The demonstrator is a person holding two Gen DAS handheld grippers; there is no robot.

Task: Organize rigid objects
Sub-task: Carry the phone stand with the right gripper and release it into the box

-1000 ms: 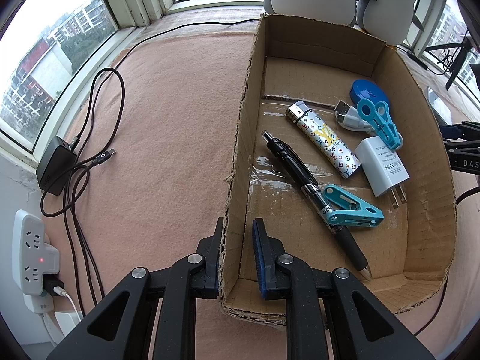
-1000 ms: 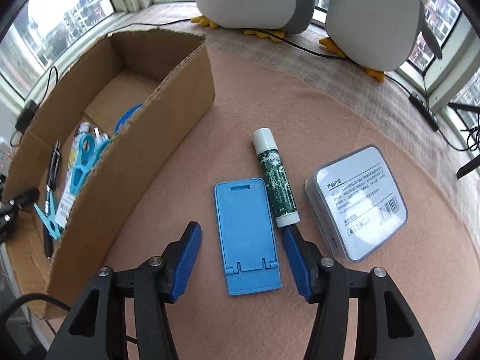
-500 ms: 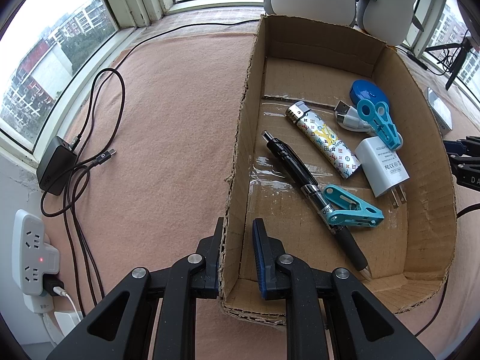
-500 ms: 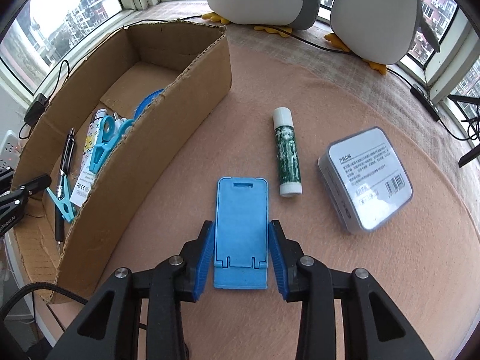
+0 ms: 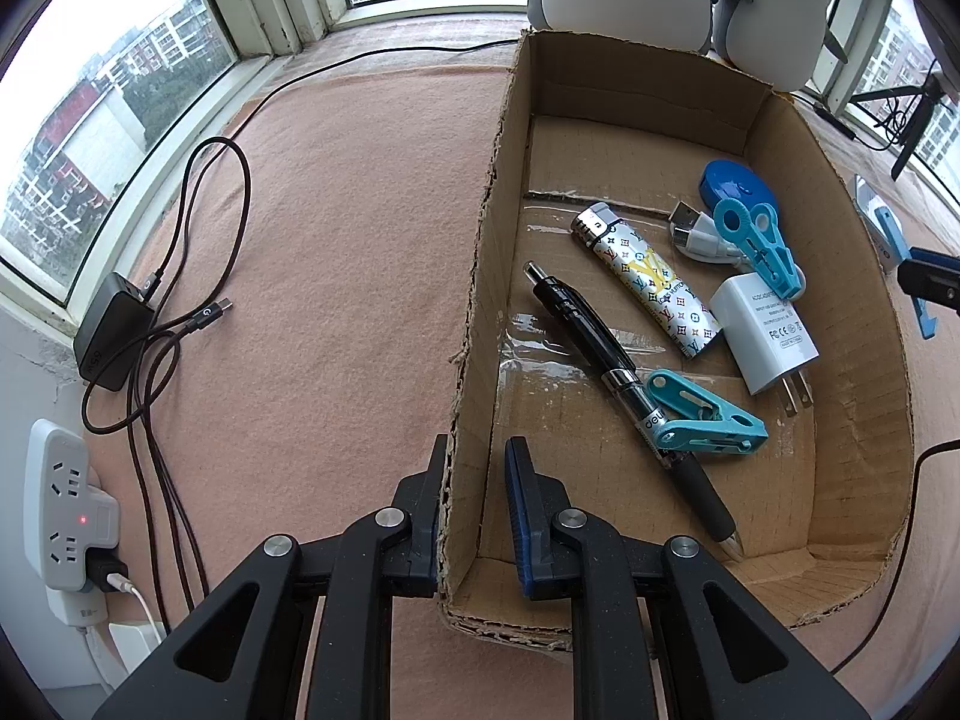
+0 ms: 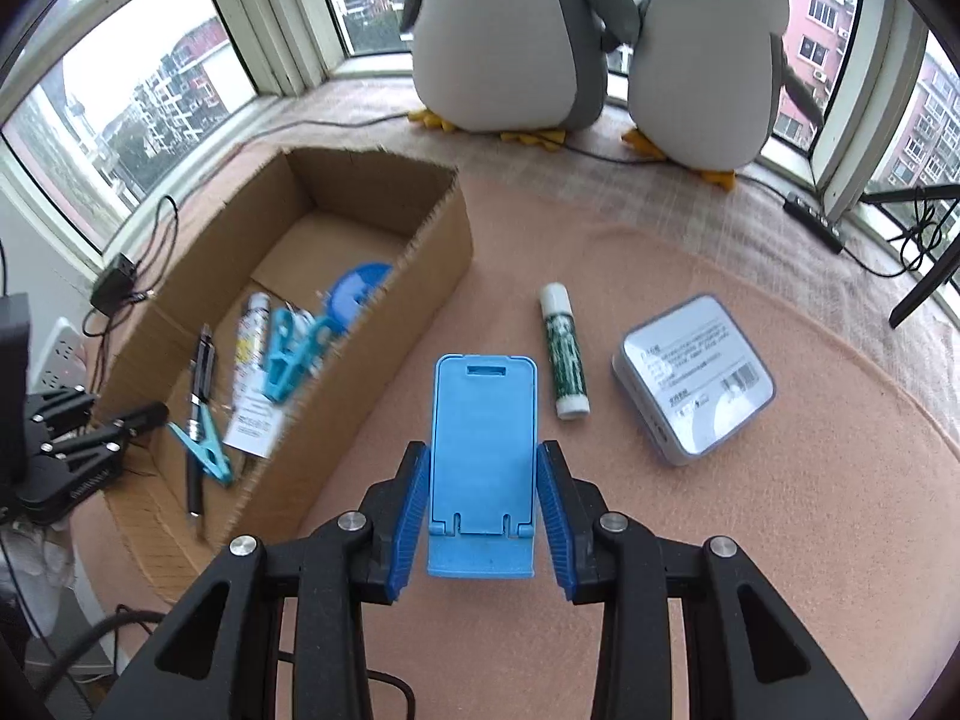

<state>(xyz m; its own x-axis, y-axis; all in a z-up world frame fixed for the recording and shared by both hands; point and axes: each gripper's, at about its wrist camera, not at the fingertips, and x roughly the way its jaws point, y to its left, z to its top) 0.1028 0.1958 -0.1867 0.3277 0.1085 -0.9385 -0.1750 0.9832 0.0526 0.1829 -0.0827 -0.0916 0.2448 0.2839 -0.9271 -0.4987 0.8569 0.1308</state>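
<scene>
Gripping a blue phone stand (image 6: 482,456), right jaws clench; left jaws pinch "deli"-pen box wall (image 5: 465,438).

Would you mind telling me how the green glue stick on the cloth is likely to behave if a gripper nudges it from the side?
The glue stick is a smooth cylinder lying on its side, so it will probably roll rather than slide. It looks rigid and likely light. The soft pink cloth may slow it quickly.
</scene>
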